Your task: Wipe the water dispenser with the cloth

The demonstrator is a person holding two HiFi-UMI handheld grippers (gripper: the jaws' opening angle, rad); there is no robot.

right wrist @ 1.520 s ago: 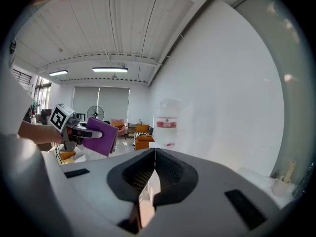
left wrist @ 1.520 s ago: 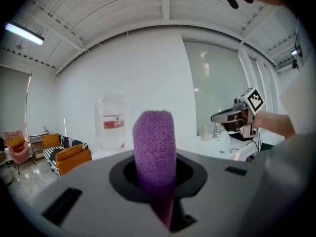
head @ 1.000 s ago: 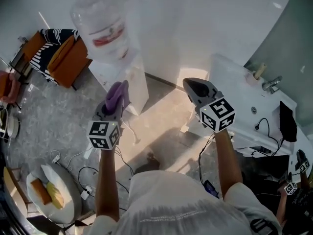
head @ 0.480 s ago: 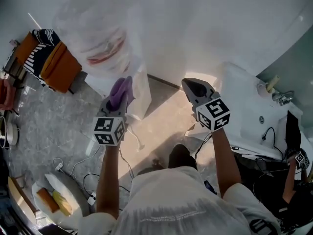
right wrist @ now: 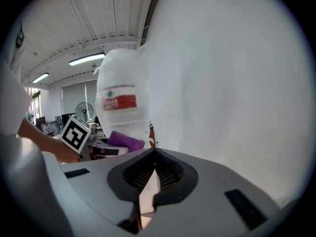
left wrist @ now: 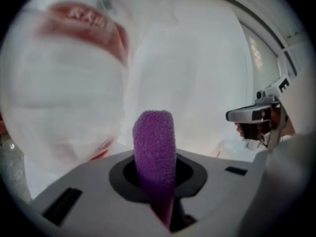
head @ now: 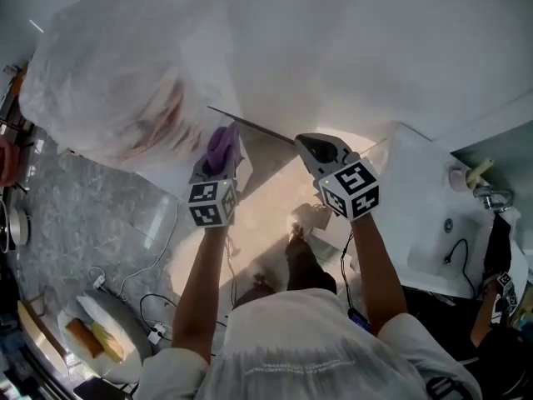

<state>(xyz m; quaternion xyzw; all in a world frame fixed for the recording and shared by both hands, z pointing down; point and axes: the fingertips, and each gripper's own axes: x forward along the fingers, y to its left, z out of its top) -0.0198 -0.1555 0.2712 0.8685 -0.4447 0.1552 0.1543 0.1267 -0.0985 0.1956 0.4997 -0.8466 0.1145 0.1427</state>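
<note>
Floor of mottled grey stone lies below. Left gripper jaws pinch a fuzzy purple cloth; right gripper jaws are closed, empty.

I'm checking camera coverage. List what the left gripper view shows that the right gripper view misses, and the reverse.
Only the left gripper view: the right hand-held gripper, seen side-on. Only the right gripper view: the left hand-held gripper, a fan and ceiling lights. Both: the purple cloth, clamped in the left jaws, and the bottle with its red label.
</note>
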